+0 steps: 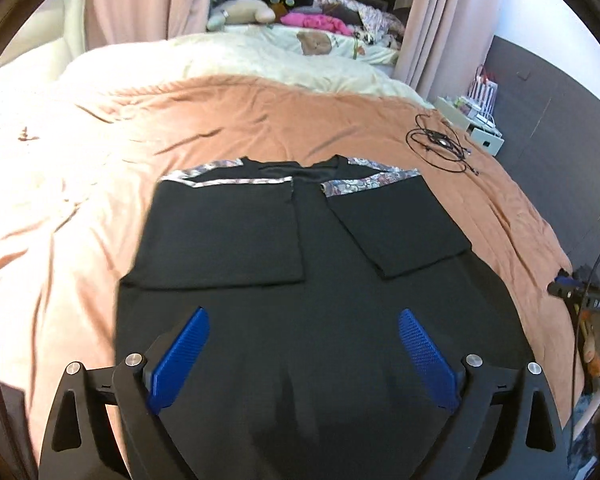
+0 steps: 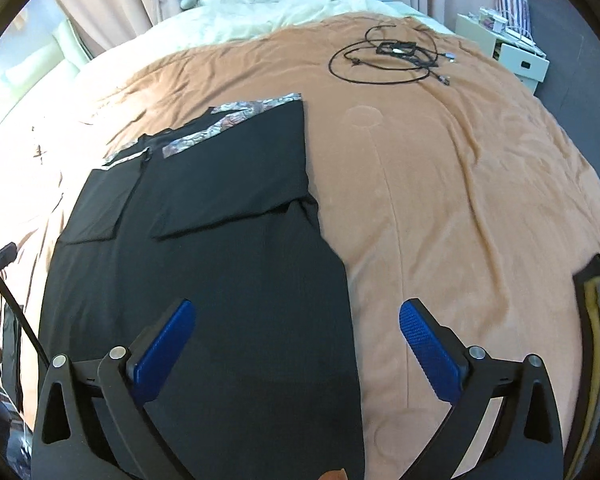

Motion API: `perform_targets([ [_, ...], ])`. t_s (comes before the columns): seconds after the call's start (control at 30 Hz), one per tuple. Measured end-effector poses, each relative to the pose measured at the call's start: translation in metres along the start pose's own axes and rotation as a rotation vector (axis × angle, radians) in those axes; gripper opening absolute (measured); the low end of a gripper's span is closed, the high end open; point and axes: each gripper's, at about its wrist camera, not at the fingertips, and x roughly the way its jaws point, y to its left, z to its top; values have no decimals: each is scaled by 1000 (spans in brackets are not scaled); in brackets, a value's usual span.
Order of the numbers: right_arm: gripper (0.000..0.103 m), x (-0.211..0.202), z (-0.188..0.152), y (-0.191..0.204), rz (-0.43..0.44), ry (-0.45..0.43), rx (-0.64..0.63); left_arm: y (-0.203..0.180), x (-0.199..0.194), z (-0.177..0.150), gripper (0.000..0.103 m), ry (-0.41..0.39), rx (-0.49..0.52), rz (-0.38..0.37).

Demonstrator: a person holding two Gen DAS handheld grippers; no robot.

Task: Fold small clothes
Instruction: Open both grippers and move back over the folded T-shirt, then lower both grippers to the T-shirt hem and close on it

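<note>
A black shirt (image 1: 300, 320) with floral shoulder trim lies flat on the orange bedspread (image 1: 260, 120), collar away from me, both sleeves folded inward onto its body. My left gripper (image 1: 304, 316) is open and empty above the shirt's lower middle. In the right wrist view the shirt (image 2: 220, 260) lies to the left. My right gripper (image 2: 296, 312) is open and empty, straddling the shirt's right edge near the hem, the left finger over the cloth, the right finger over the bedspread (image 2: 460, 200).
A coiled black cable (image 2: 392, 56) lies on the far right of the bed. A cream duvet (image 1: 240, 60) and soft toys lie beyond. White storage boxes (image 2: 512, 52) stand by the wall at right. A folded dark item (image 2: 596, 300) sits at the right edge.
</note>
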Motion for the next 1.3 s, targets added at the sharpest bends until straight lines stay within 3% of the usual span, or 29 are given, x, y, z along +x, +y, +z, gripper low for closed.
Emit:
perform_targets([
  [0.3, 102, -71, -64, -11, 29, -84, -17, 27, -84, -69, 97, -68, -27, 65],
  [0.4, 100, -87, -85, -18, 43, -98, -8, 39, -102, -90, 97, -67, -40, 51],
  [0.53, 87, -95, -108, -30, 65, -77, 14, 61, -122, -127, 96, -55, -92, 63],
  [0.67, 79, -98, -133, -41, 87, -52, 32, 83, -137, -159, 85, -42, -157, 53],
  [0.77, 73, -95, -149, -48, 109, -33, 52, 96, -142, -181, 75, -25, -194, 53],
  [0.93, 67, -84, -168, -60, 135, 11, 73, 109, -143, -217, 74, 1, -241, 37],
  [1.07, 67, -73, -182, -76, 149, 39, 113, 121, -131, -249, 60, 56, -303, 12],
  [1.3, 59, -51, -197, -97, 219, 98, 190, 140, -113, -288, 57, 113, -439, -37],
])
